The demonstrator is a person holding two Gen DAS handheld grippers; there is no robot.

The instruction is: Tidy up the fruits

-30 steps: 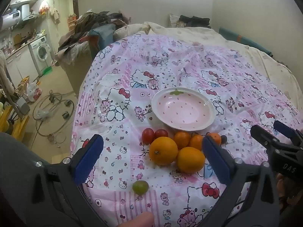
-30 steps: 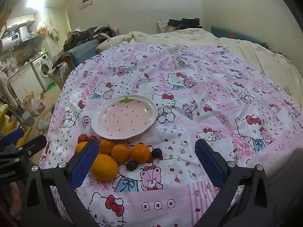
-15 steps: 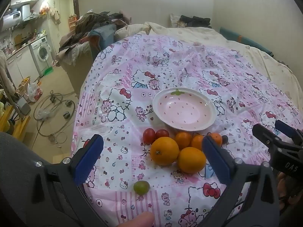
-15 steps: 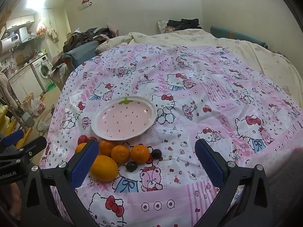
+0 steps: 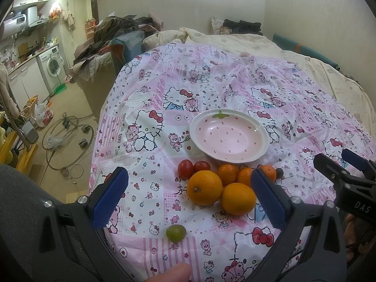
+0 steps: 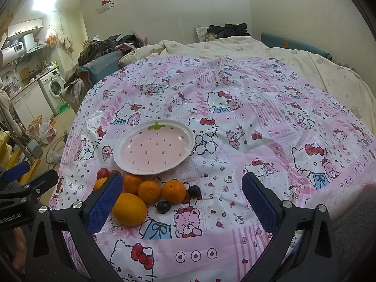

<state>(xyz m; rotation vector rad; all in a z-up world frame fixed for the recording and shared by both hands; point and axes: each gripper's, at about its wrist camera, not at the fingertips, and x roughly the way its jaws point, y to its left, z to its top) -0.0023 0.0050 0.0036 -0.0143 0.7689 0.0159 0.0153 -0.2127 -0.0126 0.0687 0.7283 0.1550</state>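
Note:
A pink strawberry-pattern plate (image 5: 258,136) (image 6: 188,138) lies empty on the cartoon-cat cloth. In front of it sit two big oranges (image 5: 204,187) (image 6: 129,209), several small tangerines (image 5: 227,174) (image 6: 149,191), two red cherry tomatoes (image 5: 185,169) (image 6: 102,173) and two dark plums (image 6: 163,206). A green grape (image 5: 175,233) lies alone nearer me. My left gripper (image 5: 188,197) hovers open over the fruit near the oranges. My right gripper (image 6: 182,202) stands open above the tangerines and plums. Both hold nothing.
The cloth (image 5: 211,89) covers a bed (image 6: 235,47) with a cream quilt behind. At left the floor drops away, with a hose (image 5: 68,136), bags and a washing machine (image 5: 52,68). A fingertip (image 5: 174,273) shows at the bottom edge.
Both views have shifted slightly, and the fruit and plate sit a touch lower in frame. Nothing was picked up and both grippers stay open.

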